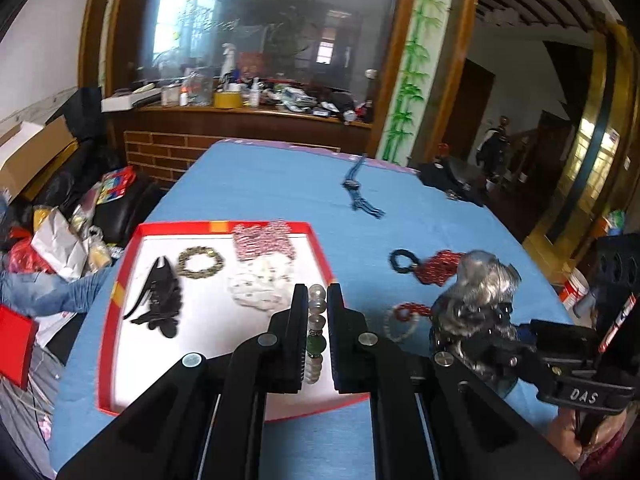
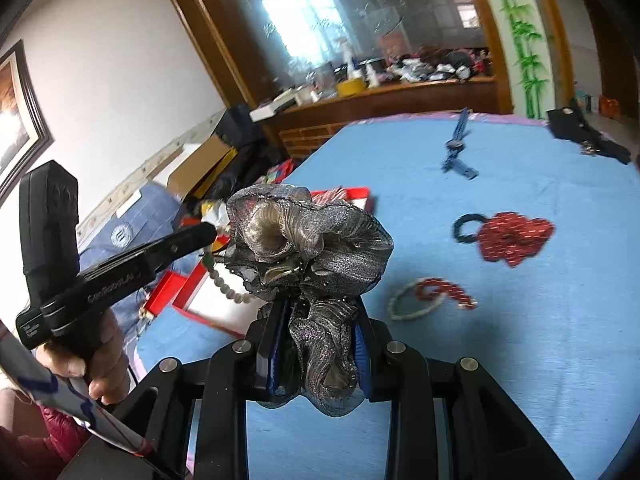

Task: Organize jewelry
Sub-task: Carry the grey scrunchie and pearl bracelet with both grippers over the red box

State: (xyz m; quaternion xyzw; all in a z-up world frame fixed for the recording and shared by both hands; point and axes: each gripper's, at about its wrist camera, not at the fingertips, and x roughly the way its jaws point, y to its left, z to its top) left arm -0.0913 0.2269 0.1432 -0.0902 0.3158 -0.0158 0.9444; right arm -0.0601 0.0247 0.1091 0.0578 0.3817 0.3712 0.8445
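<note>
Blue-covered tabletop, mid-sort: both tools loaded, deposit into red-rimmed tray judged the step in hand.

Inside tray, from left edge: black hair clip, bronze ring bracelet, white piece, pink beaded piece at far rim. Left gripper clamped on bead bracelet, held over tray's near right corner; next move likely lowering and release onto bare floor. Right of tray, loose on cloth: red bead strand, red sequin piece, blue piece towards far edge. Right gripper closed on silver scrunchie, raised beside tray, awaiting its turn.
</note>
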